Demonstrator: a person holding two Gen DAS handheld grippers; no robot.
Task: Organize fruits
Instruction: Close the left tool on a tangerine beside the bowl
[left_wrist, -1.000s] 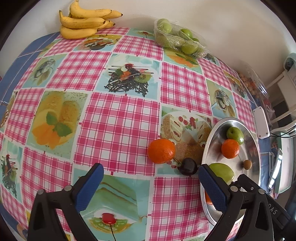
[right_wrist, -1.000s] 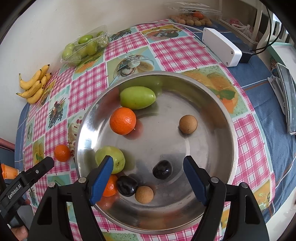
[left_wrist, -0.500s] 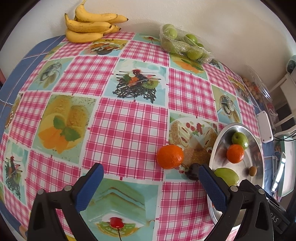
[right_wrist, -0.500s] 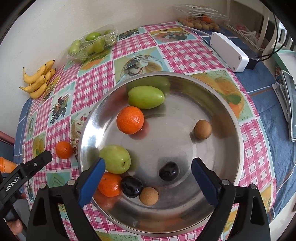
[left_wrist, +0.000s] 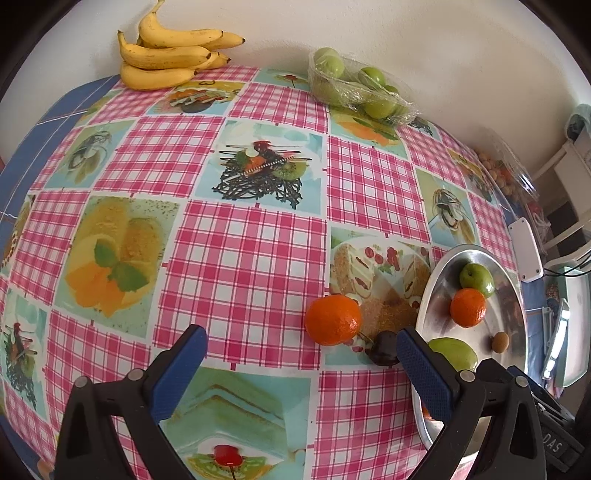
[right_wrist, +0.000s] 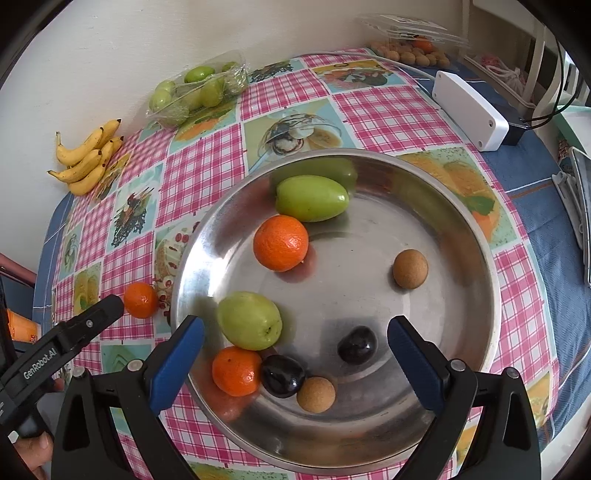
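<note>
Left wrist view is showing the left tool released, with nothing between its blue pads, hanging over the checkered bench. Going from left to right, a loose orange is lying right of centre in the frame, a dark plum is just beside it at lower right, and the steel bowl is sitting near the right edge. In the right wrist view the right tool is also released, hovering above the bowl, which is already holding several fruits. I am judging that the step in hand is collecting the last loose fruits; the next move is calling for shifting the left tool rightward and lowering it around the orange.
</note>
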